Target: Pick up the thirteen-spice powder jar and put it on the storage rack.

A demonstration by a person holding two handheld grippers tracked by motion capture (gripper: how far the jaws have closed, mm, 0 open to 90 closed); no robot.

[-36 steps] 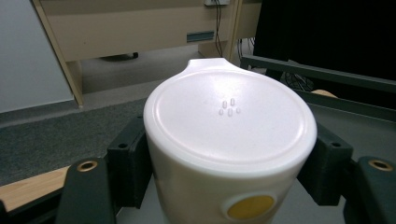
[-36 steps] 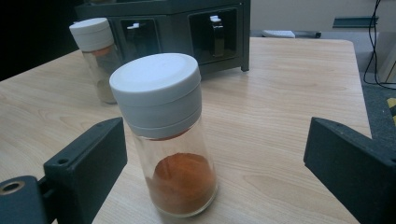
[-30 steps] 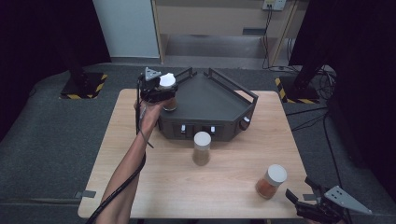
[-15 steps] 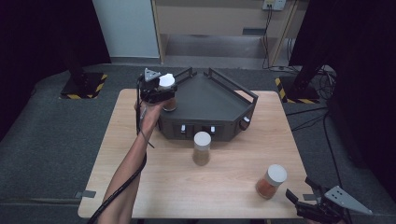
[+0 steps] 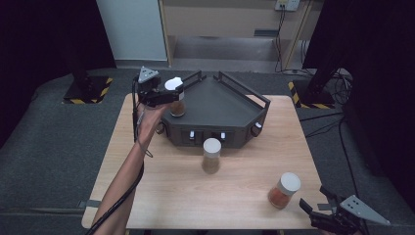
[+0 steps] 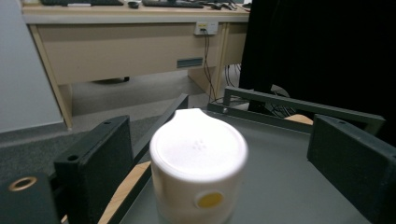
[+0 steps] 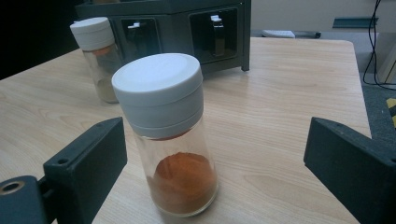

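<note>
jar on rack: the spice jar (image 5: 176, 98) with the white cap stands upright at the left corner of the dark rack (image 5: 230, 105), inside the rail, so it can't slide off the edge. Looks like it's been set where it belongs.

left gripper: the left gripper (image 5: 161, 95) sits right at that jar, jaws apart on either side of the cap. They've just been opening, and in the left gripper view the jar (image 6: 198, 163) is between them with a gap on both sides, so I'd call it released, not held.

middle jar: a second jar (image 5: 211, 155) stands on the table (image 5: 161, 196) just in front of the rack, near its drawer fronts. Probably next in line to go up.

orange jar: a third jar (image 5: 284, 190), orange powder inside, stands near the table's front right.

right gripper: the right gripper (image 5: 318, 208) waits just beside it, jaws wide. In the right gripper view the orange jar (image 7: 170, 140) is framed between the jaws but untouched, lined up for a grab, I'd guess.
</note>
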